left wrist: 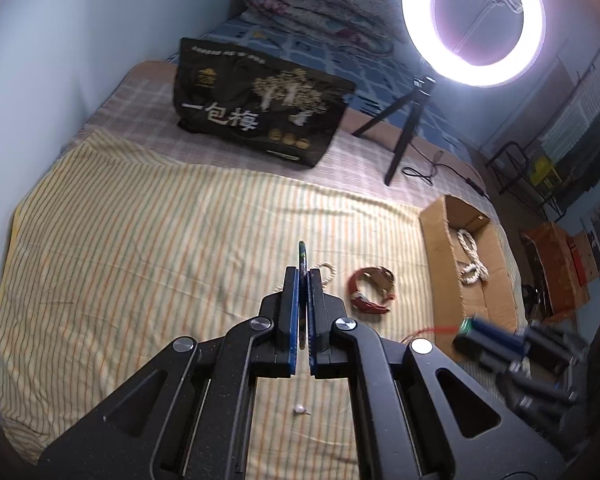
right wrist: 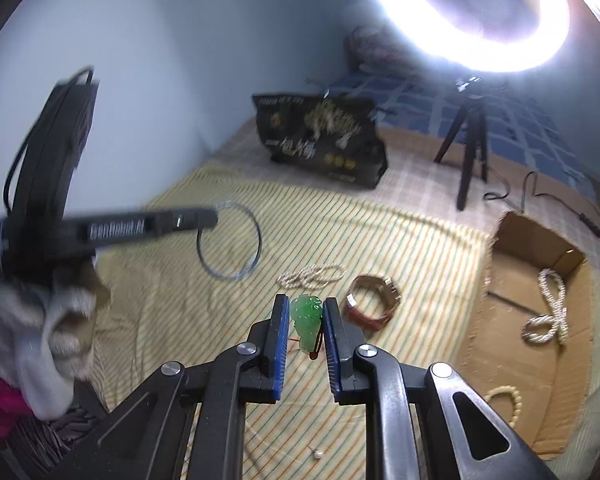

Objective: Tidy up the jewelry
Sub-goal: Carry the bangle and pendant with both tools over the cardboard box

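Note:
My left gripper (left wrist: 303, 276) is shut on a thin dark bangle (left wrist: 301, 254), seen edge-on; in the right wrist view the bangle (right wrist: 256, 240) hangs as a ring from that gripper above the bed. My right gripper (right wrist: 306, 306) is shut on a green jade pendant (right wrist: 307, 322) with a red cord; it also shows blurred in the left wrist view (left wrist: 466, 326). A pearl strand (right wrist: 312, 274), a brown leather watch (right wrist: 374, 306) and a small pearl earring (right wrist: 318, 455) lie on the striped sheet. An open cardboard box (right wrist: 500, 320) at the right holds a pearl necklace (right wrist: 548, 308) and a bead bracelet (right wrist: 504, 394).
A black snack bag (left wrist: 256, 108) stands at the back of the bed. A ring light (left wrist: 474, 20) on a tripod (left wrist: 404, 128) with a trailing cable stands at the back right. The wall runs along the left; the bed edge is just past the box.

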The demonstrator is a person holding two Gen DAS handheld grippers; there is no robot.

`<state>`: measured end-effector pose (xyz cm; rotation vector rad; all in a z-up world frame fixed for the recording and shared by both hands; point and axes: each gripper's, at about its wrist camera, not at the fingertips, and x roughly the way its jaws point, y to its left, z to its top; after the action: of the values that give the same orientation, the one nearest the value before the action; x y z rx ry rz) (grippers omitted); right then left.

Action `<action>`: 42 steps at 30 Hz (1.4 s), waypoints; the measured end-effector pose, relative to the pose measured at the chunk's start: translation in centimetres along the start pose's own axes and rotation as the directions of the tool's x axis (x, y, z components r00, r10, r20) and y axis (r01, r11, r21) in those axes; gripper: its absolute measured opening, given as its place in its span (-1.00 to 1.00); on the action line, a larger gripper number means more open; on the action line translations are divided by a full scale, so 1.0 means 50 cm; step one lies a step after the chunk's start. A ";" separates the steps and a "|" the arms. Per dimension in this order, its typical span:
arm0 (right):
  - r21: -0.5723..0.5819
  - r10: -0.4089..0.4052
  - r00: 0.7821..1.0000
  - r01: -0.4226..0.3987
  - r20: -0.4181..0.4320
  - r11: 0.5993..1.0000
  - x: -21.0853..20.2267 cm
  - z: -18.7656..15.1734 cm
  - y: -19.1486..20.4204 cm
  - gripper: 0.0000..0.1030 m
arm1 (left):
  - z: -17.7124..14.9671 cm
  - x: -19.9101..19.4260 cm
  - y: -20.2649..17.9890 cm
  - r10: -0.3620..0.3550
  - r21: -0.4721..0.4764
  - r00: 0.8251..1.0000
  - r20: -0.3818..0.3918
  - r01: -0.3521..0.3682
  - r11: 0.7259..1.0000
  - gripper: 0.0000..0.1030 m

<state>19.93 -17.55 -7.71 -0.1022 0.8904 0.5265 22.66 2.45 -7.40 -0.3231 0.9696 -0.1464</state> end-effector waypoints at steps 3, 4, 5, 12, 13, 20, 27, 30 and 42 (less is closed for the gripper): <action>0.027 -0.017 0.999 0.016 0.034 0.999 -0.026 0.009 -0.027 -0.70 | -0.005 -0.009 -0.025 -0.024 0.019 1.000 0.004 0.024 1.000 -0.98; 0.036 -0.023 0.999 0.022 0.044 0.999 -0.034 0.012 -0.036 -0.70 | -0.007 -0.014 -0.037 -0.038 0.025 0.999 0.008 0.038 0.999 -0.98; 0.045 -0.033 0.998 0.030 0.055 0.999 -0.044 0.014 -0.045 -0.70 | -0.008 -0.018 -0.044 -0.048 0.029 0.999 0.011 0.047 0.998 -0.98; 0.101 -0.093 0.990 0.082 0.110 0.991 -0.102 0.028 -0.111 -0.70 | -0.019 -0.045 -0.132 -0.135 0.084 0.990 0.029 0.132 0.988 -0.98; 0.112 -0.104 0.988 0.091 0.114 0.990 -0.110 0.027 -0.124 -0.70 | -0.022 -0.046 -0.144 -0.143 0.096 0.989 0.029 0.139 0.986 -0.98; 0.172 -0.172 0.979 0.151 0.111 0.973 -0.141 0.008 -0.204 -0.70 | -0.043 -0.037 -0.229 -0.191 0.176 0.982 0.009 0.187 0.967 -0.98; 0.236 -0.227 0.970 0.200 0.091 0.951 -0.162 -0.018 -0.282 -0.70 | -0.047 -0.003 -0.304 -0.229 0.212 0.973 -0.015 0.227 0.950 -0.98; 0.258 -0.242 0.967 0.216 0.075 0.942 -0.164 -0.034 -0.308 -0.70 | -0.050 0.017 -0.335 -0.234 0.228 0.972 -0.023 0.233 0.945 -0.98; 0.290 -0.263 0.965 0.247 0.018 0.925 -0.181 -0.097 -0.371 -0.70 | -0.054 0.097 -0.405 -0.228 0.247 0.972 -0.051 0.233 0.941 -0.98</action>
<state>20.71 -38.68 -6.26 0.0596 0.8731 0.1530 23.59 -18.46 -5.86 -0.2006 0.9207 -0.4844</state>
